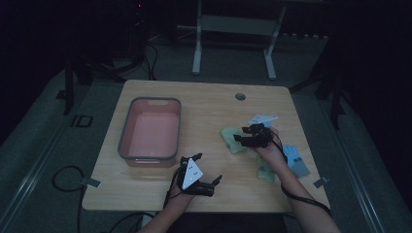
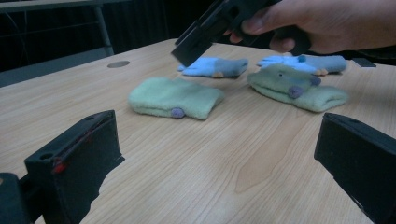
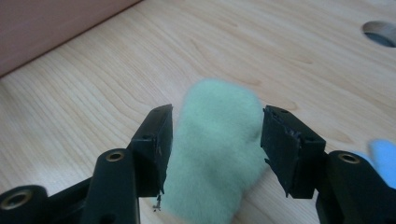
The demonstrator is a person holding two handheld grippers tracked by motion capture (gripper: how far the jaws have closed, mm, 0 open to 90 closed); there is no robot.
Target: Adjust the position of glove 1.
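While the right gripper (image 3: 215, 149) straddles the green sock (image 3: 215, 154), fingers (image 3: 154, 144) parted, not yet clamped: soft, light, compressible; grip mid-fold. Left gripper (image 2: 215, 158) released, idle over worktop (image 2: 187, 177).

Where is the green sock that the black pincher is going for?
The green sock lies on the table's right half in the high view, right of the pink bin, between the right gripper's open jaws, with another green sock nearby.
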